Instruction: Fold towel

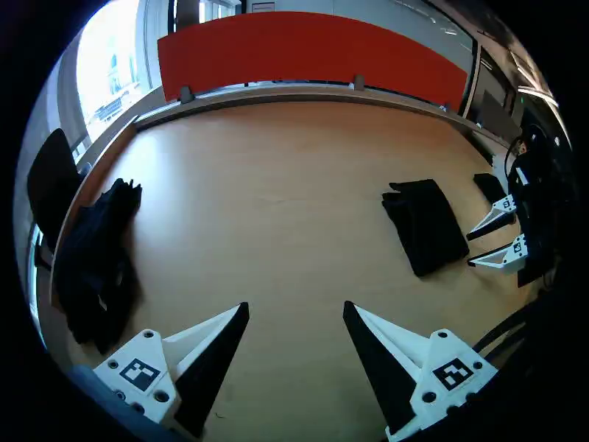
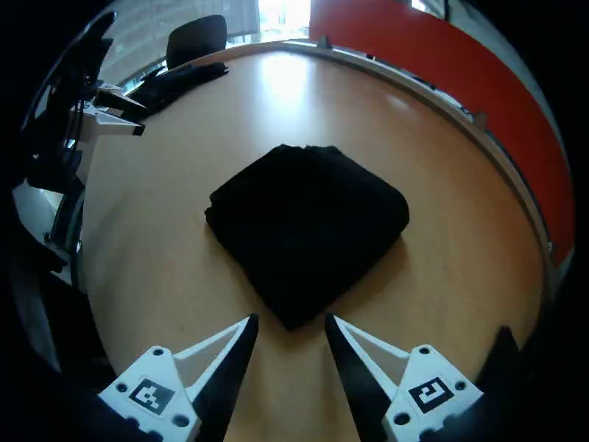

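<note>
my right gripper (image 2: 291,317) sat nearest in its own view, its two fingers parted rather narrowly with nothing between them, tips just short of the near corner of the folded black towel (image 2: 309,228). the towel lay flat as a thick square on the wooden table (image 2: 456,243), over on my right side. my left gripper (image 1: 294,305) hung wider apart above bare wood, holding nothing, well apart from the towel. farther off, at the table's left edge, a heap of dark cloth (image 1: 96,258) lay bunched, a black chair (image 1: 48,184) just beside it. a red panel (image 1: 309,48) ran along the far edge, with a bright window (image 1: 110,74) beyond.
</note>
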Demonstrator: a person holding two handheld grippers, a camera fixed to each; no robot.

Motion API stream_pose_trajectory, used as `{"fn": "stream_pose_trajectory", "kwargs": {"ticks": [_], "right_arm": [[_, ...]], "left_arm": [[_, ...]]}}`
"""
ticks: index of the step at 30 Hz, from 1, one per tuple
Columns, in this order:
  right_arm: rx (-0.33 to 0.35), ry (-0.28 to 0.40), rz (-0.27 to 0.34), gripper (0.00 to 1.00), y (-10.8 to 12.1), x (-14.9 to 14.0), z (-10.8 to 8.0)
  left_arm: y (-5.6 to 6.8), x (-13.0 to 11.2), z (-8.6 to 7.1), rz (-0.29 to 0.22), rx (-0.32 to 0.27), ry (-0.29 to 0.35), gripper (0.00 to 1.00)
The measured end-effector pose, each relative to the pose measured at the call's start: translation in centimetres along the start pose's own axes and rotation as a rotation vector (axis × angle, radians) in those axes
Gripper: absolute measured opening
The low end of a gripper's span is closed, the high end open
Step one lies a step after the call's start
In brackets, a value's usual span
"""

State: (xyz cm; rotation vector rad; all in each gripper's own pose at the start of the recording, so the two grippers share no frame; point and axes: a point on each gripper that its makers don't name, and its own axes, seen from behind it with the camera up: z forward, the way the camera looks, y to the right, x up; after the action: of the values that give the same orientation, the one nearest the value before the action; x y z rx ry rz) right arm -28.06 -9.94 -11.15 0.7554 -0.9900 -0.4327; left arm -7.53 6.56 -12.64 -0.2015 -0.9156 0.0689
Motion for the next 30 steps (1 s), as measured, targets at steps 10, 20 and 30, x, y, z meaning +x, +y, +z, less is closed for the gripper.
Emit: {"fn": "stream_pose_trajectory", "kwargs": {"ticks": [10,20,30], "right_arm": [[0.002,-0.019,0.011,0.42,-0.19,-0.47,0.53],[-0.007,-0.015,0.032,0.13,-0.06,-0.41,0.72],[-0.015,0.002,0.026,0.04,-0.14,-0.18,0.6]], "left_arm": [[-0.04,0.03,-0.05,0.002,-0.001,0.002,0.95],[-0.12,-0.06,-0.09,-0.002,-0.002,0.003,0.95],[-0.1,-0.2,-0.14,-0.002,-0.002,0.002,0.95]]}}
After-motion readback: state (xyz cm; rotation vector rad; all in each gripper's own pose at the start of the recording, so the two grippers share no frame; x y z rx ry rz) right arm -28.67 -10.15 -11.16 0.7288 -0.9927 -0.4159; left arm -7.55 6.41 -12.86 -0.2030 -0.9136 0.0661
